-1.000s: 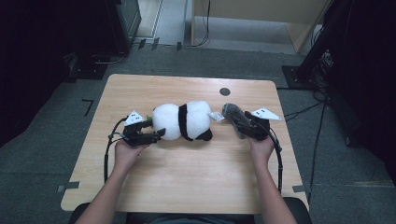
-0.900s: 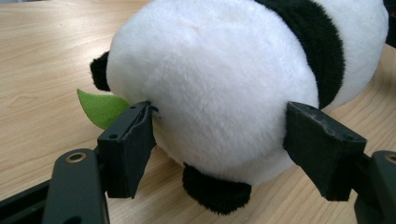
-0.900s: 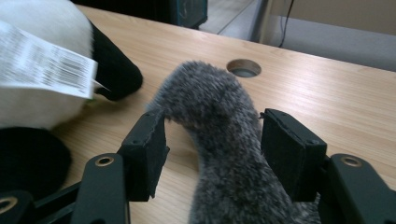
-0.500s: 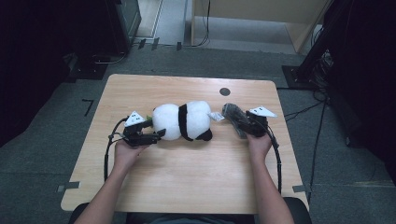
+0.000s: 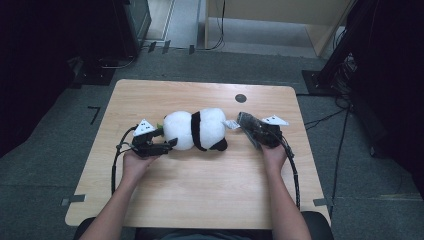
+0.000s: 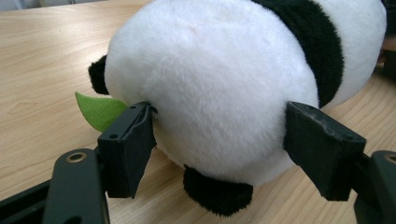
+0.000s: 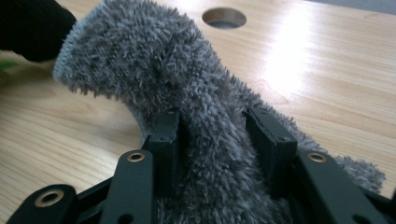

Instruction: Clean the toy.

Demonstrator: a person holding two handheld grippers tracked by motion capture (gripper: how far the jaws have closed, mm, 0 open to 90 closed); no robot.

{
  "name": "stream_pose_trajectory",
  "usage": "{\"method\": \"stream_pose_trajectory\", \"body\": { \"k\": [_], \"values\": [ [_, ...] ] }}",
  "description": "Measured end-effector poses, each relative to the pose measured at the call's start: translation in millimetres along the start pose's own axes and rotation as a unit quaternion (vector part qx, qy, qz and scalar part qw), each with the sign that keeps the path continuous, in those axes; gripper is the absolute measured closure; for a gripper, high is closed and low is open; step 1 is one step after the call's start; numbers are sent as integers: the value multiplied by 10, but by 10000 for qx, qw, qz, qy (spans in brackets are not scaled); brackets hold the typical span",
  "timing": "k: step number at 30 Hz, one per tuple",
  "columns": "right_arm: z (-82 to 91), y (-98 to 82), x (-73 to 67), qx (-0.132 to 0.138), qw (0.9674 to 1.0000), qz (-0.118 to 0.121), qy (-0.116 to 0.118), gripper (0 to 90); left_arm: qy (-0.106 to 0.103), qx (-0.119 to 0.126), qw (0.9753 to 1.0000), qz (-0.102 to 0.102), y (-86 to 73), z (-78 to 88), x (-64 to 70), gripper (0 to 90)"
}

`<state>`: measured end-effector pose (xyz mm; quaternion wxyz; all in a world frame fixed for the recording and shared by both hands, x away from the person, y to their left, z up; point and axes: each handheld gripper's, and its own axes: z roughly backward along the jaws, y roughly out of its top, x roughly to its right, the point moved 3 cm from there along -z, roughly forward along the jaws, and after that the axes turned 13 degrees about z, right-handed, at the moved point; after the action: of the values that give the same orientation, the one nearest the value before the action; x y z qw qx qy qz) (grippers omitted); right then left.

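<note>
A black-and-white panda plush (image 5: 195, 130) lies on its side mid-table. My left gripper (image 5: 167, 144) holds its white end from the left. In the left gripper view the jaws (image 6: 217, 126) press into both sides of the plush (image 6: 219, 79), beside a green felt leaf (image 6: 98, 109). My right gripper (image 5: 246, 123) is just right of the panda, with a grey fuzzy sock (image 5: 254, 129). In the right gripper view its jaws (image 7: 215, 126) have just been closing, and the sock (image 7: 154, 60) is squeezed between the pads.
The wooden table (image 5: 200, 200) has a round cable hole (image 5: 240, 98) behind the panda, which the right gripper view also catches as a hole (image 7: 224, 17). A small white tag (image 5: 231, 124) sticks out of the panda toward the sock. Dark equipment and cables ring the table.
My right gripper has sunk slightly toward the table with the grey sock. The left gripper and the panda have stayed put.
</note>
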<state>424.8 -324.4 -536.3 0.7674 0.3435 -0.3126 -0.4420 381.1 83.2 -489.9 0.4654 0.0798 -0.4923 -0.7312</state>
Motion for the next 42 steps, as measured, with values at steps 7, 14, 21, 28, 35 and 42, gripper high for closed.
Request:
{"method": "stream_pose_trajectory", "body": {
  "k": [7,14,21,28,35,42],
  "values": [
    [-57,-3,-7,-354,9994,31,54,567,-26,37,10000,-24,-8,-2,-6,251],
    [-56,0,-37,-390,9991,181,-36,547,-48,74,10000,-2,-16,-5,-11,251],
    [-53,-1,-40,-387,9991,187,-63,589,-55,107,9999,37,-13,-10,-16,245],
    [-49,-5,-31,-379,9992,77,-61,688,-14,105,9999,-30,-5,-5,-9,237],
    [-12,29,12,-372,9993,-21,28,761,74,36,10000,-40,22,-3,-1,206],
    [121,176,89,-304,9992,-182,196,758,51,-22,10000,8,64,-20,2,128]
  ]
}}
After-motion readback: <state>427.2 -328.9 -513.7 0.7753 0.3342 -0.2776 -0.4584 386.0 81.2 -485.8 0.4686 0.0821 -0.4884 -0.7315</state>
